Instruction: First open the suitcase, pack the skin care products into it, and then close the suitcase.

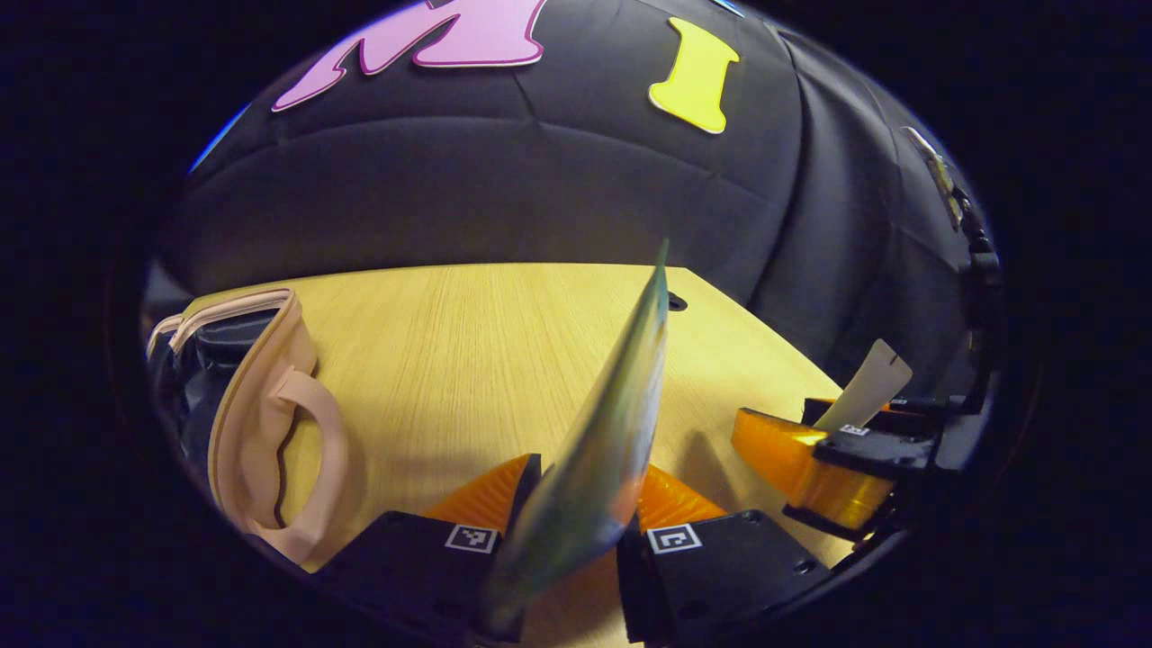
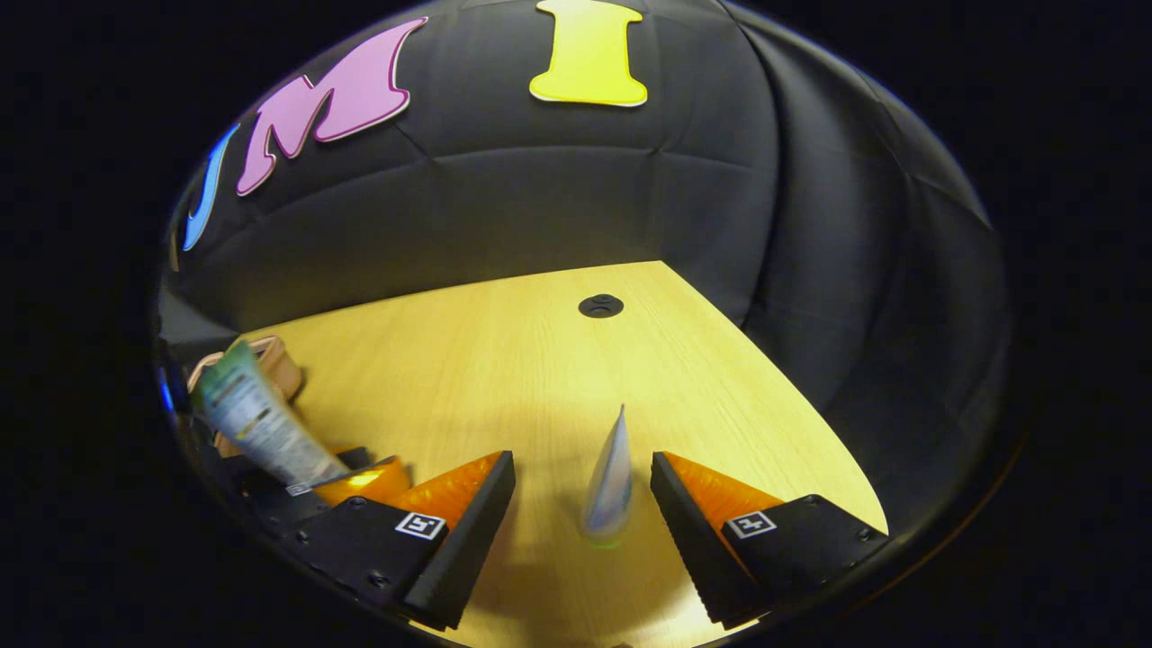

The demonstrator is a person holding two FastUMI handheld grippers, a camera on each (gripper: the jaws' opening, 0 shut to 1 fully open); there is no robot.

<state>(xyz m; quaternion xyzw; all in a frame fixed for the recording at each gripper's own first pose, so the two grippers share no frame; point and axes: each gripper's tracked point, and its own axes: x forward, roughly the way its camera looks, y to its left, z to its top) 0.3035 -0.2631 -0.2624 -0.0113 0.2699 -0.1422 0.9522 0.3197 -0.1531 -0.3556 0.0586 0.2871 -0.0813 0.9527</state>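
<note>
My left gripper (image 1: 585, 490) is shut on a green and blue skin care tube (image 1: 612, 405) that stands edge-on and blurred between its fingers. The same tube (image 2: 256, 423) and gripper (image 2: 360, 481) show at the left of the right gripper view. A pink suitcase (image 1: 261, 423) with a handle lies at the left on the table, its dark inside showing; its rim (image 2: 274, 355) peeks out behind the tube. My right gripper (image 2: 583, 468) is open, and a pale tube (image 2: 610, 477) stands between its fingers with a gap on each side. That tube's flat end (image 1: 871, 382) rises from the right gripper (image 1: 837, 441).
The light wooden table (image 2: 504, 360) has a round cable hole (image 2: 600, 306) near its far right corner. The black cloth wall closes off the back and right sides. The table's right edge runs close to the right gripper.
</note>
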